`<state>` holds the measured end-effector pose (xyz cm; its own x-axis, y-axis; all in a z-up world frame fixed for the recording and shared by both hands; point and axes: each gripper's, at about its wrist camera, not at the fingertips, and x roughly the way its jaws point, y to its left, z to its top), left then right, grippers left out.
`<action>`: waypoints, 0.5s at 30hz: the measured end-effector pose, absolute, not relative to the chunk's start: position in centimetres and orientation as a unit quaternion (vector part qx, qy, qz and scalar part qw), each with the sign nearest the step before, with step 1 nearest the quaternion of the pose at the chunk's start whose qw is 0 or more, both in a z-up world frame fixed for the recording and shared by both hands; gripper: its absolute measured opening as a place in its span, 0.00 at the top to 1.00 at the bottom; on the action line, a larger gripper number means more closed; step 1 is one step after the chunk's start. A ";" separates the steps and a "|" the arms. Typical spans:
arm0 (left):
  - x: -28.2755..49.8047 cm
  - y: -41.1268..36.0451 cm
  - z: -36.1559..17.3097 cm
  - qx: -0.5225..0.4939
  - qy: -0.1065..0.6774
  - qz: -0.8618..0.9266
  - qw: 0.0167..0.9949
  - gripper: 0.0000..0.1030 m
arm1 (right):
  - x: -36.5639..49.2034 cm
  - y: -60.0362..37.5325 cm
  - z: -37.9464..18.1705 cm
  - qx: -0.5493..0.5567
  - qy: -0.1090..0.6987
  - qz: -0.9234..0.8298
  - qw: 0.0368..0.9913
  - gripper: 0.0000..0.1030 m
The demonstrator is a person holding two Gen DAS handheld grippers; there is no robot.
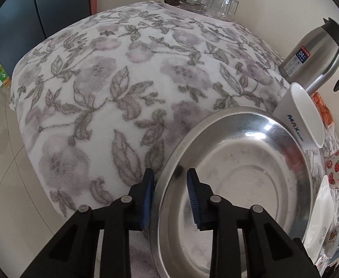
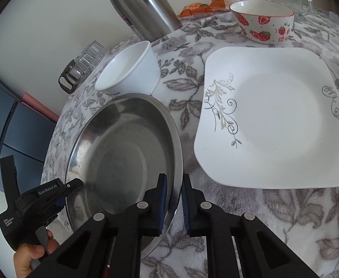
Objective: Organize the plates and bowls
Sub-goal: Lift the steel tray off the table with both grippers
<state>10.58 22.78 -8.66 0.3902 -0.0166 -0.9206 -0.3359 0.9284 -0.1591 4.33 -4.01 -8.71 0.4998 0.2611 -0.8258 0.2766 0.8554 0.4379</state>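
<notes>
— Both grippers first: left gripper [image 1: 169, 194] straddles the steel bowl [image 1: 239, 180] rim, grasping it?
— Yes; right gripper [image 2: 174, 199] clamps the opposite rim. Bowl sits on the bench [image 1: 100, 92], beside the square plate [image 2: 276, 115].

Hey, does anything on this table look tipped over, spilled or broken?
Nothing spilled or broken. The steel basin sits tilted, its rim pinched by both hand-held grippers, and it touches the white cup.
</notes>
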 end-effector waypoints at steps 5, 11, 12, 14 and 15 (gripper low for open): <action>10.5 22.7 -8.7 -0.159 0.539 0.098 0.821 0.72 | 4.4 -4.0 -8.9 0.271 0.499 -0.001 0.823 0.88; 10.3 22.6 -8.5 -0.155 0.537 0.095 0.824 0.73 | 4.3 -3.8 -8.9 0.264 0.502 0.004 0.823 0.88; 10.2 22.7 -8.5 -0.156 0.537 0.094 0.824 0.73 | 4.3 -3.8 -8.9 0.263 0.502 0.004 0.824 0.88; 10.2 22.7 -8.5 -0.156 0.537 0.093 0.824 0.74 | 4.3 -3.9 -8.8 0.264 0.502 0.006 0.823 0.88; 10.1 22.6 -8.4 -0.155 0.537 0.092 0.824 0.74 | 4.2 -3.9 -8.8 0.265 0.503 0.007 0.823 0.88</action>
<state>10.11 22.65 -8.40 0.4066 -0.0141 -0.9135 -0.3181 0.9351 -0.1560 4.23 -3.92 -8.76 0.4946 0.2776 -0.8236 0.2546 0.8598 0.4427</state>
